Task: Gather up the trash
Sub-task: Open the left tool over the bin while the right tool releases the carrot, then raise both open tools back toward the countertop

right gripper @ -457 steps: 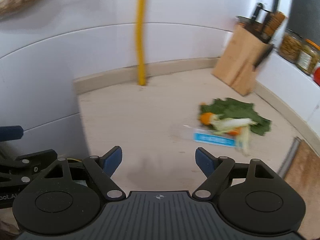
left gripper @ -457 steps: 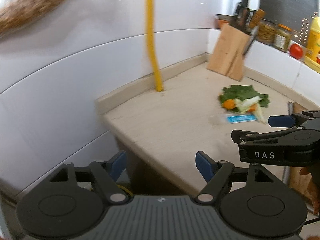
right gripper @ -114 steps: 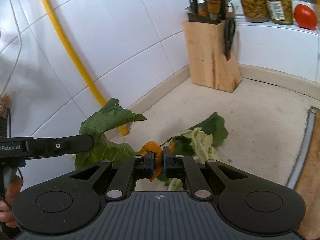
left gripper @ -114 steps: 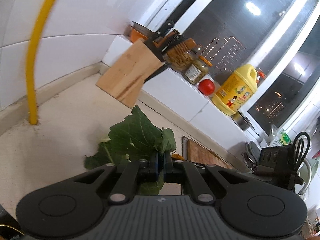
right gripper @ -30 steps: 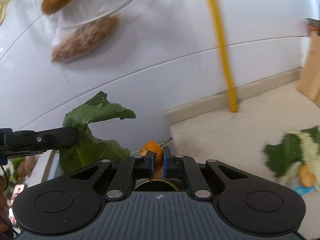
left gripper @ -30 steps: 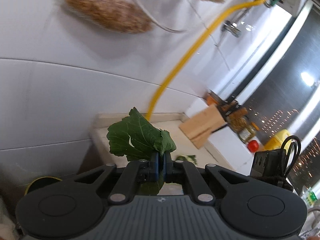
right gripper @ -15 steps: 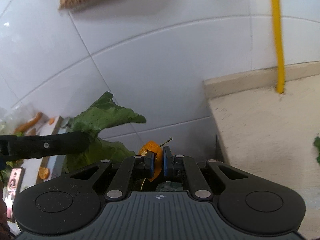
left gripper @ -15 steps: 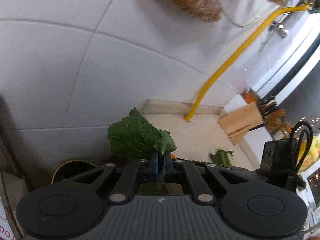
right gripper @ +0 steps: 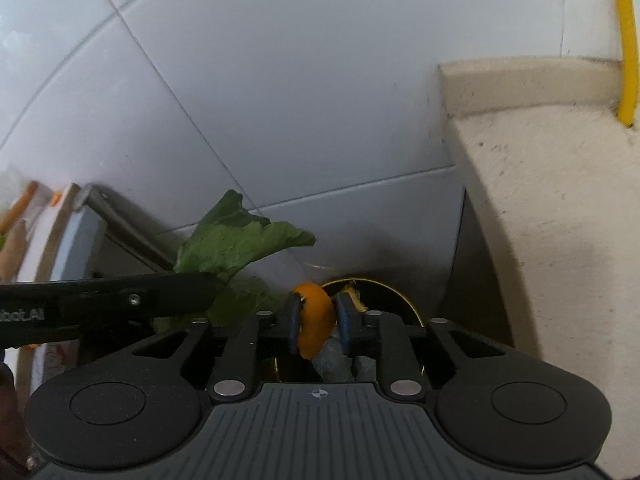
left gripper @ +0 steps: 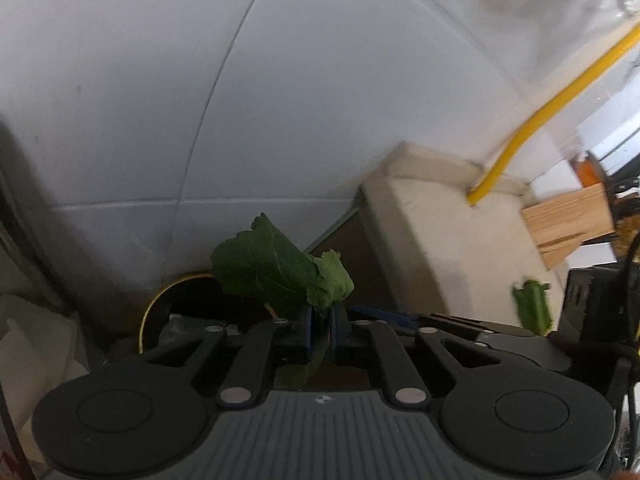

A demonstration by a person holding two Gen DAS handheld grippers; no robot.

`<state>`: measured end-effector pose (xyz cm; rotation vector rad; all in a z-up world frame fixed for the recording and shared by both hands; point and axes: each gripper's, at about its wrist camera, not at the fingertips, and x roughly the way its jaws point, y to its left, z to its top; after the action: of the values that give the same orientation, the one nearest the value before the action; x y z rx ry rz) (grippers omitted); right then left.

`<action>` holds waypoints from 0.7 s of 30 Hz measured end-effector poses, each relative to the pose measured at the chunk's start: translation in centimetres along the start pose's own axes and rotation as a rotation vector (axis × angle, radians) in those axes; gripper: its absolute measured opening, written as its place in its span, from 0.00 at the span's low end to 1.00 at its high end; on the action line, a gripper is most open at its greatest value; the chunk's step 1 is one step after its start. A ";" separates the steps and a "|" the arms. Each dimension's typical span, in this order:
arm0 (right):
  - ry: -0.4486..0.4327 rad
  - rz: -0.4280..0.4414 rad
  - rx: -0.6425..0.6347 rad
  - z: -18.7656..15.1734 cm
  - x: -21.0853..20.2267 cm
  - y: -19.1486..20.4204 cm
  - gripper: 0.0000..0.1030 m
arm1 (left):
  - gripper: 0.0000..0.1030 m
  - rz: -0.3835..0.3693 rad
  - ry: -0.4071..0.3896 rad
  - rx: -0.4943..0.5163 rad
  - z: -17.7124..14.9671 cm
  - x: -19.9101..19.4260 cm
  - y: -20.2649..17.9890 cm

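Observation:
In the left wrist view my left gripper [left gripper: 321,328] pinches a green leaf [left gripper: 276,268] by its base; its jaws are just starting to open, and the leaf still stands between the pads. Below it is the yellow-rimmed trash bin [left gripper: 149,312]. In the right wrist view my right gripper [right gripper: 319,324] is opening. An orange peel [right gripper: 316,320] hangs between the pads, leaning on the left one with a gap to the right one, over the trash bin [right gripper: 404,300]. The left gripper's arm [right gripper: 120,304] and the green leaf [right gripper: 236,244] show at the left.
The beige countertop [right gripper: 540,200] stands right of the bin, with a yellow pipe [right gripper: 626,40] at its back. A leaf scrap [left gripper: 532,308] and a knife block [left gripper: 568,224] remain on it. White tiled wall lies behind the bin. A grey ledge [right gripper: 76,236] sits left.
Both grippers have sunk from counter height to the bin beside the counter. The right jaws have parted off the orange peel. The left jaws have widened slightly around the leaf.

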<state>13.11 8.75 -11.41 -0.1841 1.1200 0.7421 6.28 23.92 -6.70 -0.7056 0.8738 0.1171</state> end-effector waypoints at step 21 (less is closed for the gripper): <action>-0.042 -0.059 0.093 -3.0 -3.8 -1.7 0.41 | 0.14 -0.039 0.023 0.096 -2.5 -1.5 -2.7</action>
<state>11.06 4.30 -9.82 -0.1217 1.1019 0.6370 4.64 20.58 -5.28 -0.6349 0.8812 0.0321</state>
